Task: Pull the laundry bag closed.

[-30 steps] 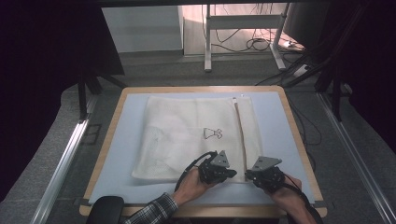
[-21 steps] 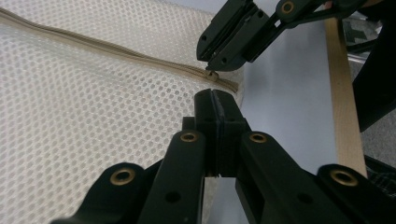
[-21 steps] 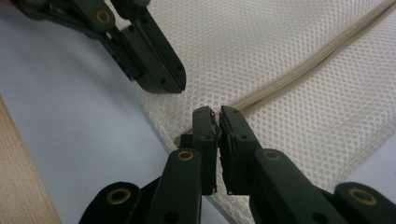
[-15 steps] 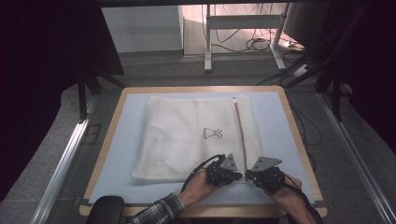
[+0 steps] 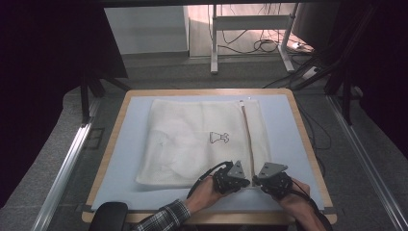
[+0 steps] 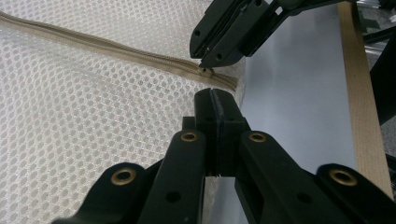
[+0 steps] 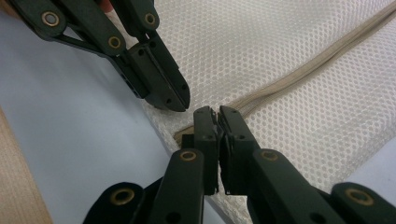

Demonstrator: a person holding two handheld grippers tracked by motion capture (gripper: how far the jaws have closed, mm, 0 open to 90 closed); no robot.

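A white mesh bag [image 5: 192,139] lies flat on a pale blue mat [image 5: 284,130], with a beige zipper [image 5: 248,134] running along its right side. Both grippers meet at the zipper's near end. My right gripper [image 7: 215,112] is shut on the small zipper pull [image 6: 204,71]; in the left gripper view the right gripper [image 6: 205,65] comes in from the top. My left gripper [image 6: 215,95] is shut on the bag's edge just beside the zipper end; in the right gripper view the left gripper [image 7: 175,100] reaches in from the upper left. The tips are almost touching.
The mat covers a wooden table [image 5: 308,144] whose near edge lies just behind both hands. A small black emblem [image 5: 219,137] marks the bag's middle. Metal rails, cables and a stand's legs lie on the floor beyond the table.
My left hand and gripper have slid a little to the right, closing up to the right gripper at the zipper end. The right gripper has stayed put.
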